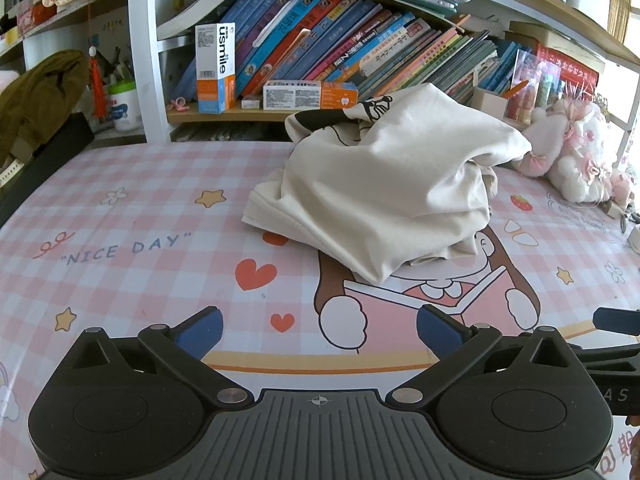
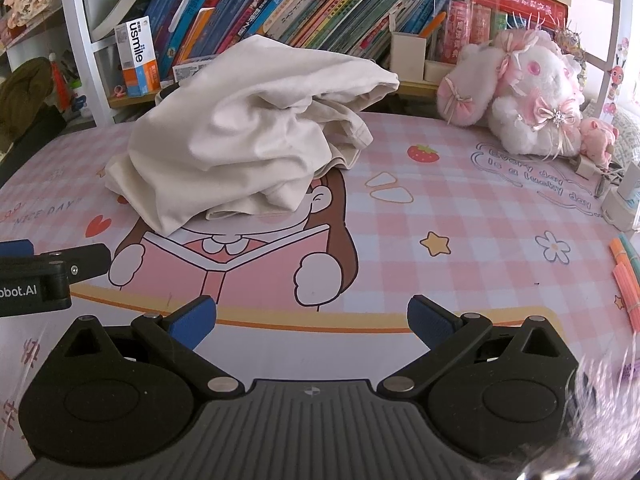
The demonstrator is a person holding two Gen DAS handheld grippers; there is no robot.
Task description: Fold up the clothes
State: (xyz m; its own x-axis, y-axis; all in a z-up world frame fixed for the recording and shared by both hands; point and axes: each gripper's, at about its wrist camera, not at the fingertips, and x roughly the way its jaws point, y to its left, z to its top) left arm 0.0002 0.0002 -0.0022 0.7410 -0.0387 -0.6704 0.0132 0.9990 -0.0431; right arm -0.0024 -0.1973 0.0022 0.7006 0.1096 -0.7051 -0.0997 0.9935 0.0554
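Left wrist view is showing the left gripper (image 1: 318, 330) hovering with jaws apart and empty, the crumpled cream shirt (image 1: 384, 184) lying ahead and slightly right on the mat (image 1: 120, 220), its bulk running from near left to far right. The right gripper (image 2: 312, 322) is likewise gaping empty, the shirt lying ahead-left of it, neither arm looking clearly nearer. Writing is reading "NICE DAY" (image 1: 128, 248), "usmile" on a box (image 1: 215, 68), and "Every day is a lucky day" (image 2: 532, 180).
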